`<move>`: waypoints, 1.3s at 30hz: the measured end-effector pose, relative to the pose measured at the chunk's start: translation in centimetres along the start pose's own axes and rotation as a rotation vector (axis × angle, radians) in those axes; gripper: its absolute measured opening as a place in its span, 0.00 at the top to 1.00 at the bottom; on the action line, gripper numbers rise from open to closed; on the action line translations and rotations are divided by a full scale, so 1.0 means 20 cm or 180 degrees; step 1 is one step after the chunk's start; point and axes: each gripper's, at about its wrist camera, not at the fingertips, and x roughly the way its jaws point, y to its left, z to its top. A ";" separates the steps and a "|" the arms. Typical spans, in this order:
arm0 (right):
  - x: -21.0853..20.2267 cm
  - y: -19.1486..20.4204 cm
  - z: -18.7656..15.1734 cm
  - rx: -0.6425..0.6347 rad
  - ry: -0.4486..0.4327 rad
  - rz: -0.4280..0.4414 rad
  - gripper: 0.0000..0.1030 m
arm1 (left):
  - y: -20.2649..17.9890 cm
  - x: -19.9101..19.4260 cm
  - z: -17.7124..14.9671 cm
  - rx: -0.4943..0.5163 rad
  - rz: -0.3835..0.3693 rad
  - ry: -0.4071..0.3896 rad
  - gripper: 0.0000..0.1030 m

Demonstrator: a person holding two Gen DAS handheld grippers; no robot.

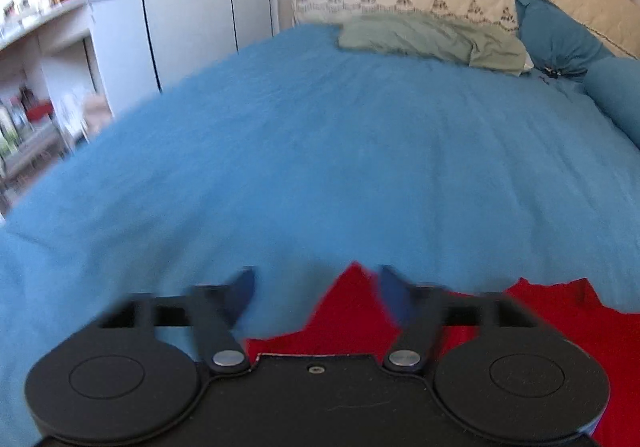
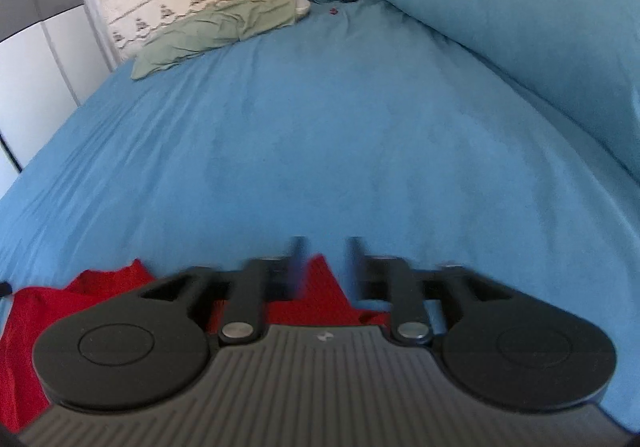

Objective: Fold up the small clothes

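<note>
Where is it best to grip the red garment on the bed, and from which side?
Probably at the pointed corner of the red garment between the open left gripper. It lies flat on the blue bedsheet, so come from above and pinch its edge.

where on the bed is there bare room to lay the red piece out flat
The blue sheet is bare between the red garment near the grippers and the green cloth by the headboard. The right side is crowded by the rolled blue duvet. Both the left gripper and the right gripper are open.
</note>
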 end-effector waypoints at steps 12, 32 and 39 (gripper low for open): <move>-0.52 0.06 -0.51 -0.0771 -0.0022 0.0670 0.00 | 0.18 -0.48 -0.51 0.0303 -0.0870 0.0291 0.03; -0.88 -0.01 -0.68 -0.0398 0.0038 0.0203 0.00 | 0.07 -0.80 -0.63 0.0353 -0.0890 0.0268 0.00; -0.97 -0.10 -0.88 0.0061 0.0228 -0.0031 0.00 | -0.12 -0.80 -0.71 0.0490 -0.0959 0.0359 0.00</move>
